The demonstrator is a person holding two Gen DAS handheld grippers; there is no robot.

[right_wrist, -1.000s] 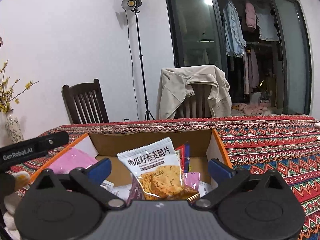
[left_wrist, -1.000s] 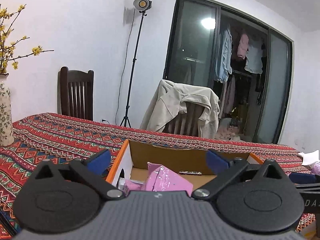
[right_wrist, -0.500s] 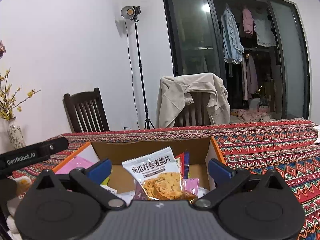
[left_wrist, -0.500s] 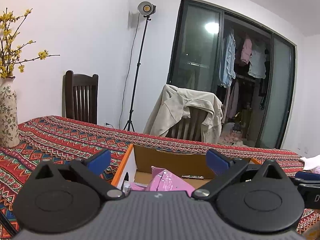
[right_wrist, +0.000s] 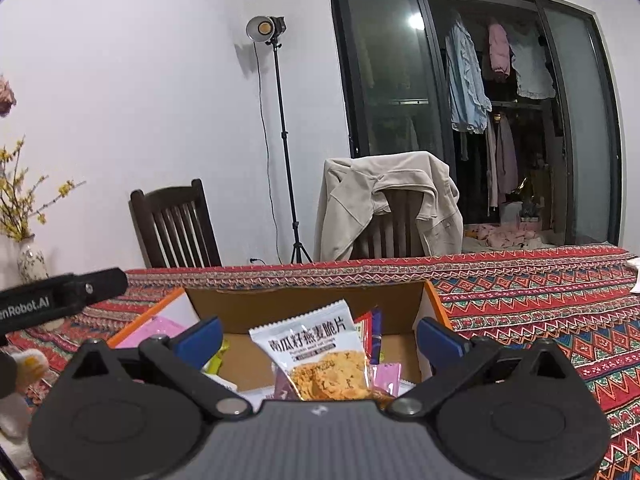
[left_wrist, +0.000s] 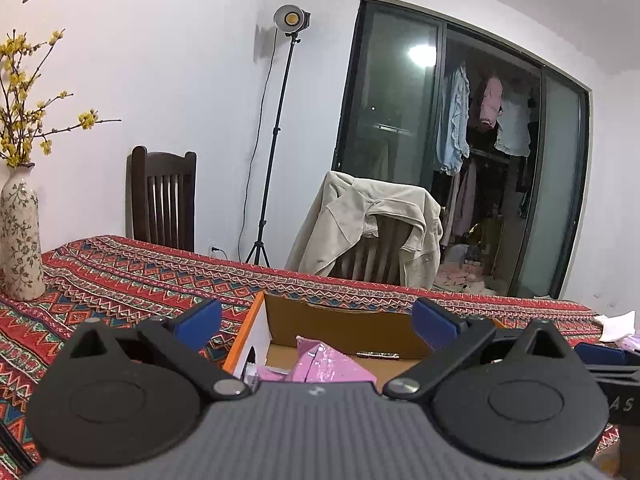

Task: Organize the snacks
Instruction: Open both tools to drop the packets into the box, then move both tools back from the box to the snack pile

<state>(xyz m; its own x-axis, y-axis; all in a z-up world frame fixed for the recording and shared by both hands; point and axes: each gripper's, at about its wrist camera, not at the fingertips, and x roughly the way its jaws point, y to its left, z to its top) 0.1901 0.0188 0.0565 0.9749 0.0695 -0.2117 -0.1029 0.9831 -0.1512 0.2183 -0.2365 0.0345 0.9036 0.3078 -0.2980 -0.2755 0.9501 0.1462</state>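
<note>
An open cardboard box (left_wrist: pixel 340 322) (right_wrist: pixel 308 306) with orange edges sits on the patterned tablecloth. Pink snack packets (left_wrist: pixel 332 366) lie inside it, low in the left wrist view. In the right wrist view a white oat-crisp packet (right_wrist: pixel 320 354) stands upright in the box, with red and pink packets (right_wrist: pixel 370 334) beside it. My left gripper (left_wrist: pixel 316 320) is open above the box's near side, nothing between its blue pads. My right gripper (right_wrist: pixel 318 338) is also open, its pads either side of the white packet without touching it. The left gripper's black body (right_wrist: pixel 60 296) shows at the left.
A floral vase (left_wrist: pixel 20 236) with yellow blossoms stands at the table's left. Two chairs (left_wrist: pixel 164 200) are behind the table, one draped with a beige jacket (left_wrist: pixel 372 224). A light stand (left_wrist: pixel 276 136) and glass wardrobe doors are further back. White paper (left_wrist: pixel 618 324) lies far right.
Both grippers have lifted and tilted upward, so the box and packets sit lower in each view. Both stay open and the packets have not moved.
</note>
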